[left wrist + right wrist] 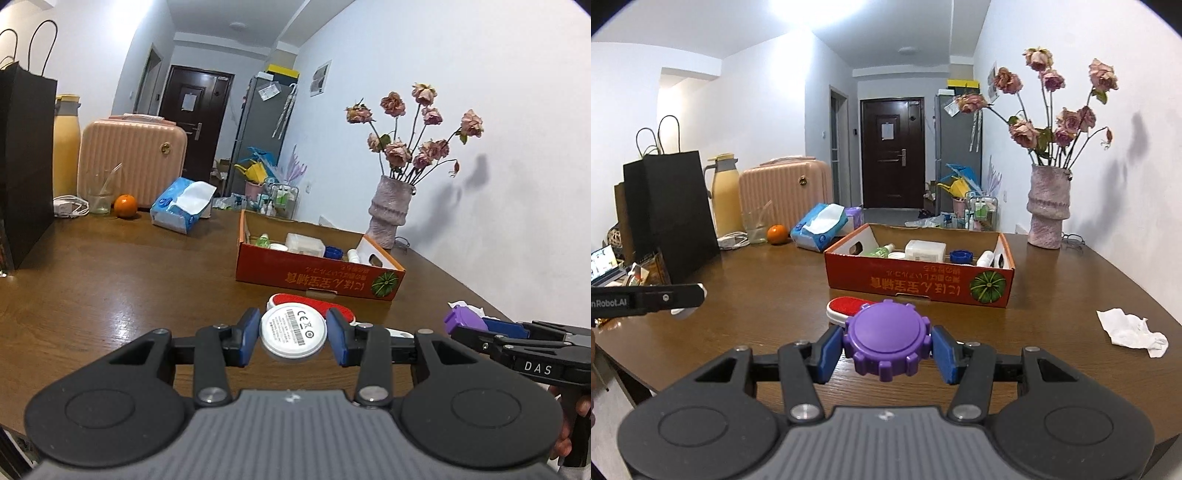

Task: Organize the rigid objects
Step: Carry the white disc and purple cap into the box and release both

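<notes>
Left gripper (292, 336) fingers clamp a white disc (292, 331); right gripper (886, 350) fingers clamp a purple ridged cap (886, 340). Both held above the table (775, 280), near the orange box (919, 284). Red-white item (846, 308) beyond them, possibly a brush.

Illumination is bright, even indoor light from overhead. In the right wrist view a ceiling source (809, 14) is overexposed to a white patch. The flowers (413, 136) cast soft grey shadows on the wall (517, 92). The tabletop (122, 280) shows a mild sheen. Both views carry strong fisheye distortion: straight edges bow, and the corners vignette to black. Focus is sharp at mid-distance; the nearest hardware appears slightly soft.
</notes>
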`<act>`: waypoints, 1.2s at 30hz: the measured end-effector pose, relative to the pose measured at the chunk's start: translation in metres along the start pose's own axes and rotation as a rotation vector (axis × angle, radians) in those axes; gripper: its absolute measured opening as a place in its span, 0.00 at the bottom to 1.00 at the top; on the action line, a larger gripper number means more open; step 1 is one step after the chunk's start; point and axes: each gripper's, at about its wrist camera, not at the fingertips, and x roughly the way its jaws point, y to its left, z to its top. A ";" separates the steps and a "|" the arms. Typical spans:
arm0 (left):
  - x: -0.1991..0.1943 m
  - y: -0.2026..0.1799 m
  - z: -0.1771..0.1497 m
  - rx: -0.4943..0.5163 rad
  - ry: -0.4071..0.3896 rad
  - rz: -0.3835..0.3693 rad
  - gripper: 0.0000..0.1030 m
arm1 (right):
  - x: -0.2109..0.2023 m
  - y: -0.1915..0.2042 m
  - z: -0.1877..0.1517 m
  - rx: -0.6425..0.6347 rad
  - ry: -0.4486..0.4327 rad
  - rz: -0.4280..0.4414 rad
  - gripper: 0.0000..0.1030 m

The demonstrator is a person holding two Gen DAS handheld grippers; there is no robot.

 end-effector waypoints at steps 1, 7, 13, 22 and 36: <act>0.000 -0.001 0.000 0.001 -0.001 -0.001 0.39 | -0.001 -0.001 -0.001 0.005 0.001 -0.003 0.50; 0.010 0.000 -0.004 0.006 0.021 0.011 0.39 | 0.007 -0.009 -0.003 0.018 0.015 -0.008 0.50; 0.032 0.006 -0.002 0.012 0.052 0.039 0.39 | 0.026 -0.019 0.003 0.037 0.020 0.004 0.50; 0.113 -0.004 0.051 0.095 0.074 -0.022 0.39 | 0.080 -0.048 0.035 0.036 0.019 0.032 0.50; 0.357 -0.038 0.118 0.171 0.262 -0.054 0.39 | 0.293 -0.111 0.116 0.054 0.141 0.050 0.50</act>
